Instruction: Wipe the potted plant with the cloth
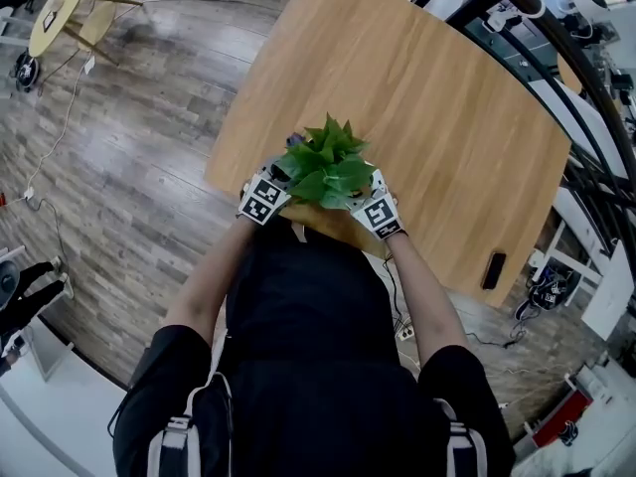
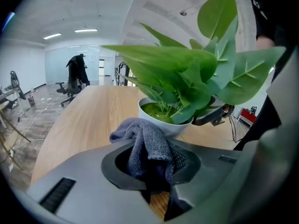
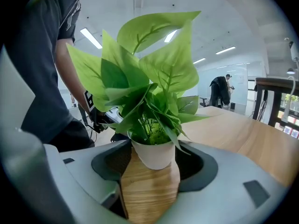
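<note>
The potted plant [image 1: 328,167] stands on the desk [image 1: 447,117] at the edge nearest the person, with one tool on each side of it. That spot likely lets both arms reach it without stretching.

The left hand-held gripper [image 2: 152,171] is clenched on the grey cloth [image 2: 147,146]. A bunched fold rises out of the jaws and faces the white pot [image 2: 163,125], just short of it. Holding the cloth bunched and forward like this seems meant to offer a soft pad to the leaves [image 2: 187,78], not the hard jaws.

The right hand-held gripper [image 3: 152,169] is released, its jaws spread wide. The pot sits in the gap between them, bare wood showing below it. Neither pad appears to press on the pot. The wide opening looks sized to close around the pot and steady it, so wiping does not tip or slide the light plant.

The wiping itself appears not yet begun, as the cloth rests below the foliage.
</note>
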A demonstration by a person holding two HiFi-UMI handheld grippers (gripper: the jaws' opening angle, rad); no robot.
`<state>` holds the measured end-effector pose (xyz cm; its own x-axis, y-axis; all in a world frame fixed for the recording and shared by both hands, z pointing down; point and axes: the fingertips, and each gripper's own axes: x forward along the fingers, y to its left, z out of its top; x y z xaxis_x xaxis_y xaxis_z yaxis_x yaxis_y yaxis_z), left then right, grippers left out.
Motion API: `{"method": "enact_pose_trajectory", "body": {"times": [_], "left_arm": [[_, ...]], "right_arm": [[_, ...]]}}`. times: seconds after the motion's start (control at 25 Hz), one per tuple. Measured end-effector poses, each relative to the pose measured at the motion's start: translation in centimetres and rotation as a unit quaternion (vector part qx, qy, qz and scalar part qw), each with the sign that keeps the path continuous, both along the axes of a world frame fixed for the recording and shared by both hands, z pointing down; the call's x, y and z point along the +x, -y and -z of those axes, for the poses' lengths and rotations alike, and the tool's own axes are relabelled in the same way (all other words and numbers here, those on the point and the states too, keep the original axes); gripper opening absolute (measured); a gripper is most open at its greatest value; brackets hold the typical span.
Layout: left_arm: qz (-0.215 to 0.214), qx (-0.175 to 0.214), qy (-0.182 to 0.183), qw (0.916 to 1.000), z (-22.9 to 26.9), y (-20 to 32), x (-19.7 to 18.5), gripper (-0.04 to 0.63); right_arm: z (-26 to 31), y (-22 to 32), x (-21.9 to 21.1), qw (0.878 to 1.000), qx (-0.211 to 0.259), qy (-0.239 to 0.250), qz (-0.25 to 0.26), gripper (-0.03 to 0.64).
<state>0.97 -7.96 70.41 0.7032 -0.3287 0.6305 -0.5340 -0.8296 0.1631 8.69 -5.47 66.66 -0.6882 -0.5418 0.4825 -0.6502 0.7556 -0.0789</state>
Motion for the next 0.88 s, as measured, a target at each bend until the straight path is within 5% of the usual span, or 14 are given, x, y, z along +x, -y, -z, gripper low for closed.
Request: {"method": "enact_pose_trajectory", "body": {"times": [0.44,0.72,0.88], "left_arm": [[-0.009,-0.029,-0.024,0.9993,0.7,-2.6,0.3,0.114],[0.051,-0.027,-0.029,0.9979,0.9,-0.6,-0.9,0.115],[0.079,-0.033,-0.044,0.9954,1.5,0.5,-1.7,0.115]], "right_arm": [[-0.1,0.0,0.1,1.000,0.004,0.002,-0.003,0.273],[-0.3,-2.8,-0.9,1.000,-0.001,-0.006,0.019,0.273],[-1.1,-1.3,1.2,0.999,-0.014,-0.019,-0.037,0.273]]}}
